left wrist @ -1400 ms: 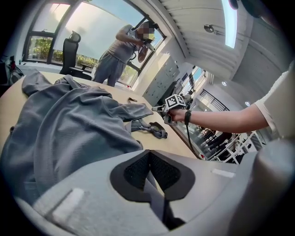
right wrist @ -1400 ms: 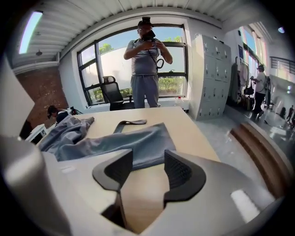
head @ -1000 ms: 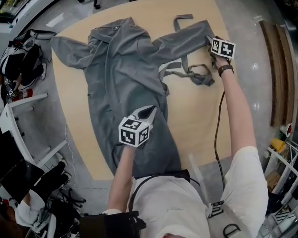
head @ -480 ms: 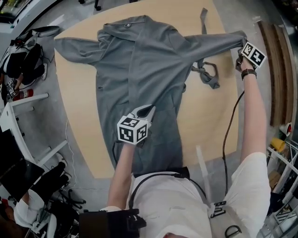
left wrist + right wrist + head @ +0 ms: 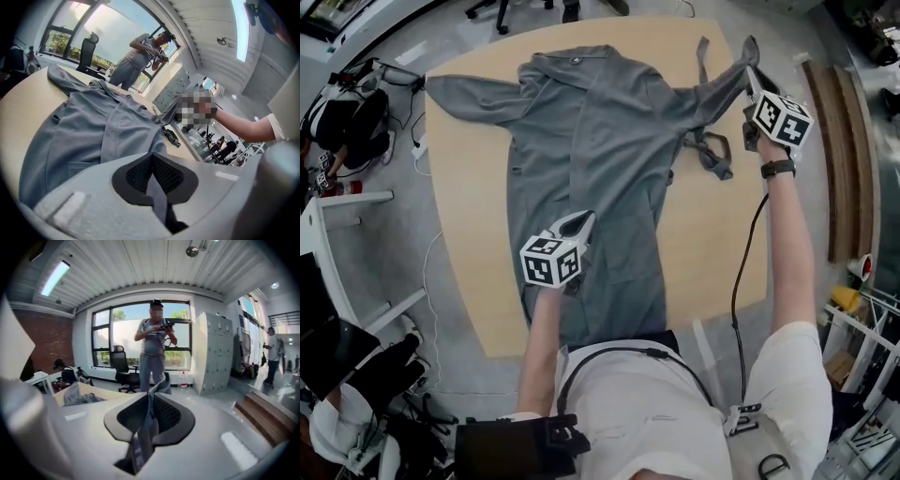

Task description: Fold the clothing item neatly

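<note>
A grey robe-like garment (image 5: 600, 141) lies spread front-up on the wooden table (image 5: 712, 244). Its left sleeve (image 5: 469, 92) rests flat. My left gripper (image 5: 578, 222) sits over the garment's lower front, shut on a fold of grey cloth (image 5: 158, 199) that runs between the pads. My right gripper (image 5: 751, 77) is at the table's far right, shut on the end of the right sleeve (image 5: 717, 89) and holding it raised off the table. In the right gripper view the cuff (image 5: 159, 383) sticks up from the closed jaws. A loose grey belt (image 5: 712, 155) lies under that sleeve.
Wooden steps (image 5: 839, 141) run along the right of the table. A white rack (image 5: 328, 244) and dark bags (image 5: 337, 122) stand at the left, office chairs (image 5: 497, 9) beyond the far edge. A person (image 5: 153, 343) stands by the window. A cable (image 5: 741, 281) trails from my right arm.
My right gripper closed on the sleeve end, drew it out to the right, then lifted it. My left gripper has kept its hold on the garment's front.
</note>
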`<state>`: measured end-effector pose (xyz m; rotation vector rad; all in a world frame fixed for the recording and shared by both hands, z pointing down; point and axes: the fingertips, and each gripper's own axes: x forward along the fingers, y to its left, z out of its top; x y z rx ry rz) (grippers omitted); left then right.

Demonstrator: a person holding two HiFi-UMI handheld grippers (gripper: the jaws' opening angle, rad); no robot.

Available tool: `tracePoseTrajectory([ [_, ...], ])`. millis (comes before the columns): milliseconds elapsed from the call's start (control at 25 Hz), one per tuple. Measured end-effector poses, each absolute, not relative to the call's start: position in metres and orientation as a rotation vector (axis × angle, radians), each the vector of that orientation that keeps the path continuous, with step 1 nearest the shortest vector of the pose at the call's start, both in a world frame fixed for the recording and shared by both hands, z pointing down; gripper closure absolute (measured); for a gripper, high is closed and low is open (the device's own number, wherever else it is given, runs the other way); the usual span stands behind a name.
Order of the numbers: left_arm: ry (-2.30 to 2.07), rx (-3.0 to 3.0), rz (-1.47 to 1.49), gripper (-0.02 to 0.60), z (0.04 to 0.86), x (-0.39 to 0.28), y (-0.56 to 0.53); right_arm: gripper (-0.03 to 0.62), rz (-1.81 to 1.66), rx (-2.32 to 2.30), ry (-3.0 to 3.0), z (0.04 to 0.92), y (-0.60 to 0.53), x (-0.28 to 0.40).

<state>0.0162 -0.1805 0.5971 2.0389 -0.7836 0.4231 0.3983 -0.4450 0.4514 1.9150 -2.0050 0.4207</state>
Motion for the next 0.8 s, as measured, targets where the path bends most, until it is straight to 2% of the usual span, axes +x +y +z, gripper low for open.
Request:
tracePoseTrajectory([
  [200, -0.855, 2.012, 0.338, 0.581, 0.586, -0.017, -0.176, 0.553, 0.352, 1.658, -2.248, 0.413, -0.435, 0.256],
  [400, -0.932, 1.948, 0.255, 0.581, 0.59, -0.065, -0.165, 0.552, 0.3, 1.44, -2.345, 0.434, -0.421, 0.107],
  [600, -0.988, 1.901, 0.232, 0.581, 0.589, -0.104, -0.149, 0.551, 0.415, 1.248, -2.35, 0.52, -0.392, -0.004],
  [800, -1.022, 1.86, 0.233, 0.581, 0.592, -0.137, -0.133, 0.546, 0.597, 1.155, -2.229, 0.638, -0.348, -0.056],
])
